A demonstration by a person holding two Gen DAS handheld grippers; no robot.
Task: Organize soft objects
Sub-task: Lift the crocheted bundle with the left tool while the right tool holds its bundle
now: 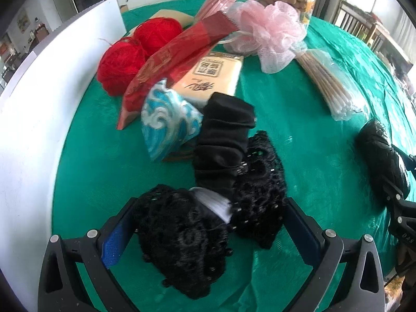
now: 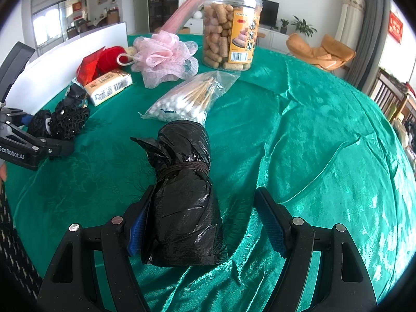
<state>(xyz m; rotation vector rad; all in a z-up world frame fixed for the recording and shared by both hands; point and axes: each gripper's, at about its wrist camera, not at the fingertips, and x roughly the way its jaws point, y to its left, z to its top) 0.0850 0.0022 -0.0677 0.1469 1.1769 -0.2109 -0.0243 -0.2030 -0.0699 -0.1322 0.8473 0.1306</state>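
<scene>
A black lace garment (image 1: 187, 236) lies on the green tablecloth (image 1: 299, 104) between the fingers of my left gripper (image 1: 210, 231), which is open around it. A black folded cloth (image 1: 223, 143) lies just beyond it. My right gripper (image 2: 205, 221) is open; a roll of black plastic bags (image 2: 182, 195) lies between its fingers, against the left one. Farther off lie a blue patterned pouch (image 1: 166, 122), two red yarn balls (image 1: 137, 49), a pink mesh bath puff (image 1: 270, 31) and a tissue pack (image 1: 210, 78).
A white board (image 1: 39, 104) stands along the table's left side. A bag of cotton swabs (image 2: 187, 98), a clear jar of snacks (image 2: 228, 31), a red packet (image 1: 169, 62) and pink sticks (image 2: 182, 13) lie at the back. The tablecloth is wrinkled at the right.
</scene>
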